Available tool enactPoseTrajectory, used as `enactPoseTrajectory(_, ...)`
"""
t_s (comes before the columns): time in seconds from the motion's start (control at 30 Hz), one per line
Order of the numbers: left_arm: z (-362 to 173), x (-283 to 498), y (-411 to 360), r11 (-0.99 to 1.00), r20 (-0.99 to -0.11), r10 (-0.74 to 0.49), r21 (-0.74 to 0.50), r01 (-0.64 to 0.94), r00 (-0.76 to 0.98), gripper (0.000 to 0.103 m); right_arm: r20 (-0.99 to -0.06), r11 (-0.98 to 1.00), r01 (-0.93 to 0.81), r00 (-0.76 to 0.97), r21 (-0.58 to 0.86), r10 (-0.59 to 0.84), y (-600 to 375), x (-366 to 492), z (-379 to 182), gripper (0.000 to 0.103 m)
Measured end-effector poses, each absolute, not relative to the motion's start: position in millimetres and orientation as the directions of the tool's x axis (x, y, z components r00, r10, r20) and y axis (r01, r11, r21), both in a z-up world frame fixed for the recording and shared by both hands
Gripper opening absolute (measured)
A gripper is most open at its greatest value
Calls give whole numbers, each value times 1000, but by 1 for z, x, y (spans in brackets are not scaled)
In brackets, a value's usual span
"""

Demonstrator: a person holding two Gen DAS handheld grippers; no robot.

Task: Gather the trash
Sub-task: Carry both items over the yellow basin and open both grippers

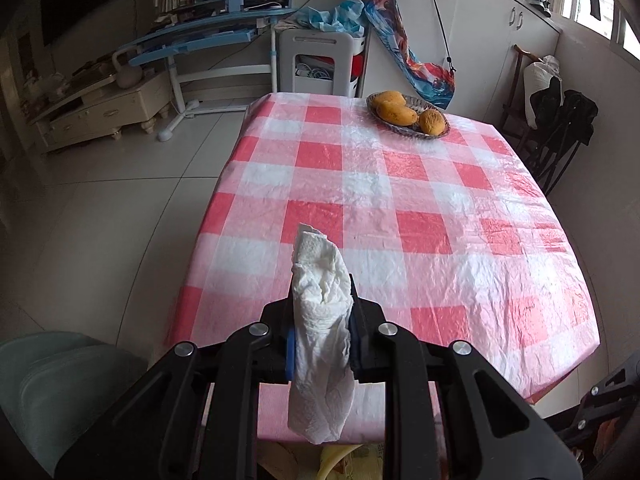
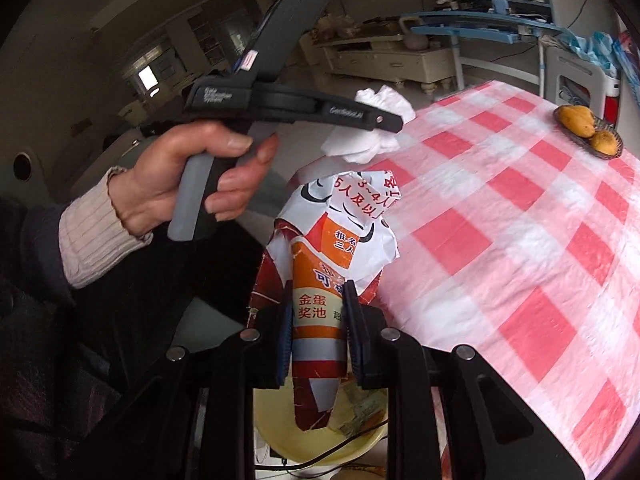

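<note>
My left gripper [image 1: 322, 304] is shut on a crumpled white tissue [image 1: 320, 320], held above the near edge of the checked table [image 1: 400, 200]. The right wrist view shows the same tissue [image 2: 376, 124] in the left gripper [image 2: 390, 122], held by a hand at upper left. My right gripper [image 2: 318, 292] is shut on a crumpled orange, red and white printed paper leaflet [image 2: 332, 256]. The leaflet hangs over a yellow basin [image 2: 316, 436] below the table edge.
A dish with mangoes [image 1: 408, 114] sits at the table's far right; it also shows in the right wrist view [image 2: 588, 130]. A grey-green chair [image 1: 60, 380] stands at lower left. A blue desk [image 1: 208, 36] and a white cabinet [image 1: 104, 108] stand beyond the table.
</note>
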State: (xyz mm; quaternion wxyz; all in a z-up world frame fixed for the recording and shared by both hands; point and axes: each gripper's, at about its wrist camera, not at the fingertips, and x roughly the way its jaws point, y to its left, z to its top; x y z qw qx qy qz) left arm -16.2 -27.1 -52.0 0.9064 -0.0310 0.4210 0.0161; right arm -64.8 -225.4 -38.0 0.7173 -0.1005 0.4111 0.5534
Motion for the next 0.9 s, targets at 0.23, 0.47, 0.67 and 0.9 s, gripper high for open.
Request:
enactPoseTrajectory(0.23, -61, -47, -29, 997, -778, -1, -48, -58, 629, 19, -787, 302, -905, -55, 300, 614, -203, -106, -69, 24)
enactPoseTrajectory(0.47, -74, -80, -43, 999, -802, -10, -33, -27, 598, 19, -887, 311, -925, -55, 219, 459, -184, -132, -106, 51)
enactPoseTrajectory(0.67, -90, -112, -57, 1000, -830, -25, -25, 8, 557, 19, -868, 404, -897, 47, 182, 495, -199, -120, -91, 54)
enactPoseTrajectory(0.9, -107, -141, -75, 997, -865, -72, -57, 45, 496, 19, -838, 553, -832, 278, 34, 469, -226, -101, -60, 71)
